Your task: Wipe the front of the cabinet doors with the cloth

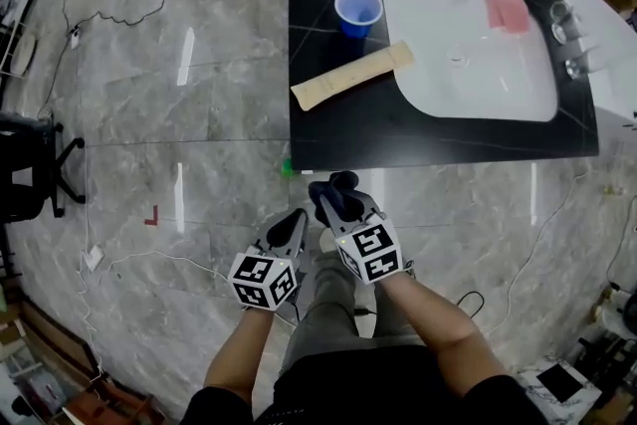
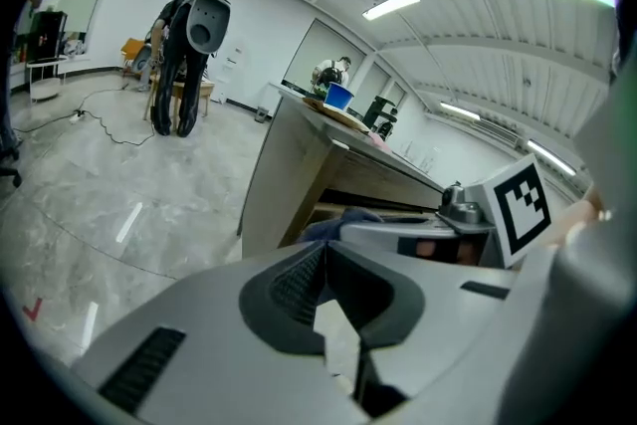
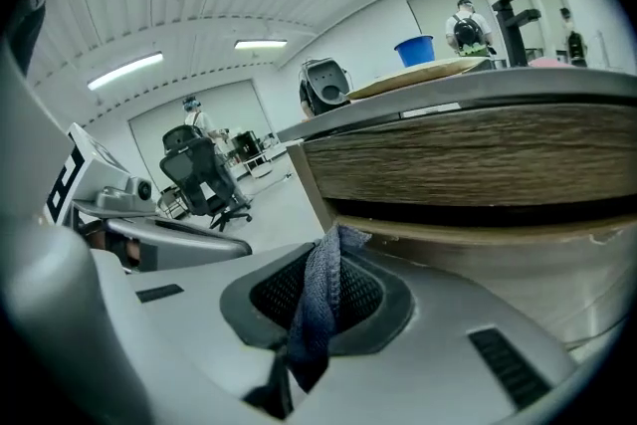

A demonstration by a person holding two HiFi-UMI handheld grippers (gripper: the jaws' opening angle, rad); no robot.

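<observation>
Your right gripper [image 3: 328, 254] has its jaws clamped on the blue cloth [image 3: 314, 314], just in front of the cabinet [image 3: 468, 164] doors. Your left gripper [image 2: 323, 252] waits farther from the cabinet, jaws pressed together, empty.
</observation>
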